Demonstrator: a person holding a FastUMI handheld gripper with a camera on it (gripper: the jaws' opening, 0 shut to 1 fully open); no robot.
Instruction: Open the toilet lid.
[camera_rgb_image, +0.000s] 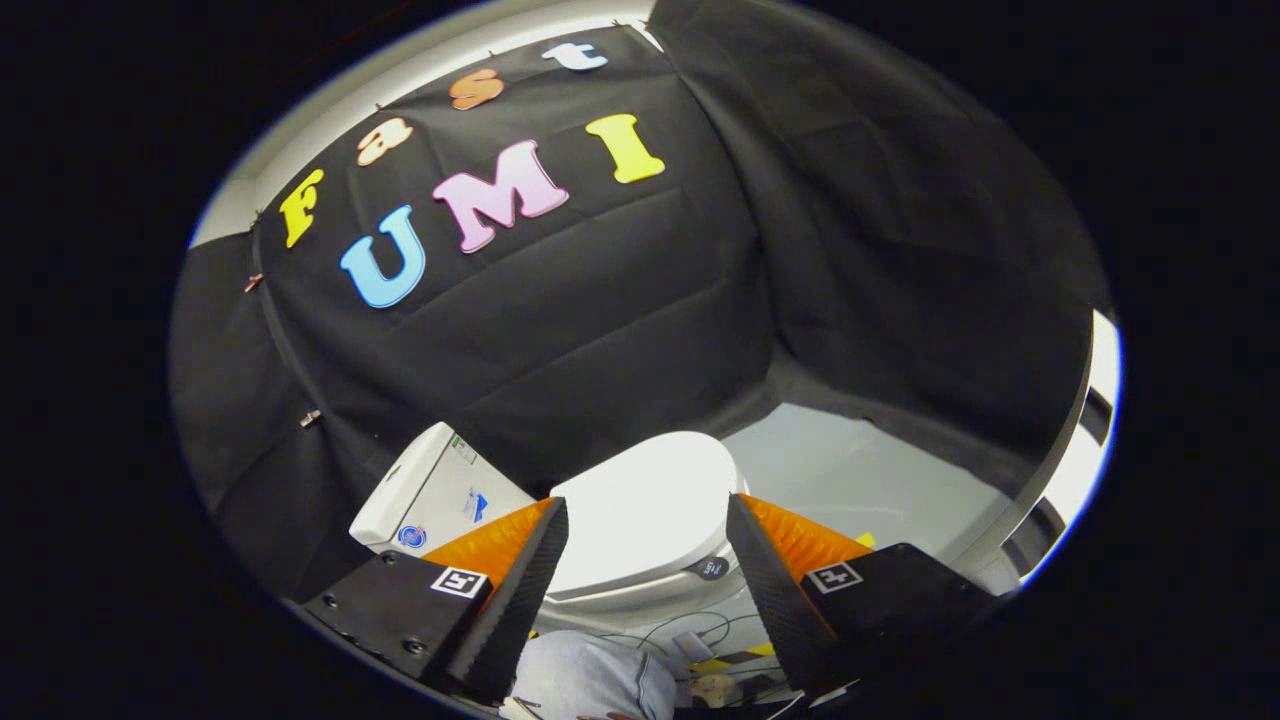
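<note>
A white toilet stands against the black cloth wall, its lid (645, 510) lying flat and closed over the bowl. Its white cistern (430, 495) with a few stickers sits behind the lid. My gripper (645, 520) hangs open some way short of the toilet, with the lid showing in the wide gap between the fingers. Each finger (520, 585) has a black ribbed pad and an orange back, and nothing is held between them.
Pale floor (860, 470) lies beside the toilet, bounded by a white booth frame (1075, 460). Below the fingers I see a person's knee in light jeans (590, 675), thin cables, and yellow-black tape (735, 658) on the floor.
</note>
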